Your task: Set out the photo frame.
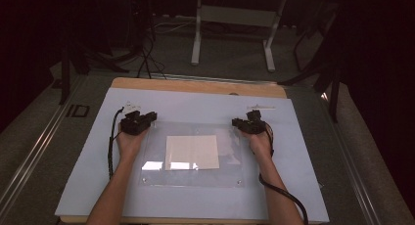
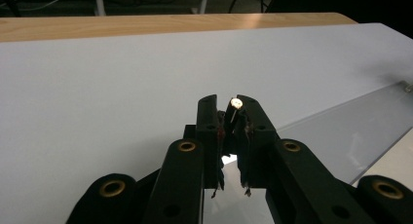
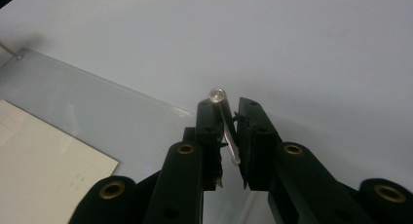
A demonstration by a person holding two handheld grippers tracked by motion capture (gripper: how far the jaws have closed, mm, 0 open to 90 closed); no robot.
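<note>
Two hand-held grippers sit at the far corners of a clear acrylic sheet (image 1: 191, 178) that lies on the white board (image 1: 88, 176) covering the table. From the high view, the left gripper (image 1: 145, 118) is at the sheet's far left corner and the right gripper (image 1: 241, 123) at its far right corner, each hand resting behind its tool. A pale sheet of paper (image 1: 192, 152) lies near the middle of the acrylic, well apart from both grippers.

Along the left gripper view, the black jaws stand close together with a small shiny pin (image 2: 236, 106) between them near the tips; its round head catches the light. The jaws look clamped on it. The acrylic edge (image 2: 341, 131) runs off to the right, and the wooden table edge (image 2: 146, 25) shows beyond the board.

Along the right gripper view, the right gripper (image 3: 229, 107) likewise has its jaws drawn near together on a thin metal pin (image 3: 223, 121), its round head poking up beside one jaw tip and its shaft slanting down through the gap. The acrylic corner lies just beneath, with the paper (image 3: 44, 156) off to the lower left.
</note>
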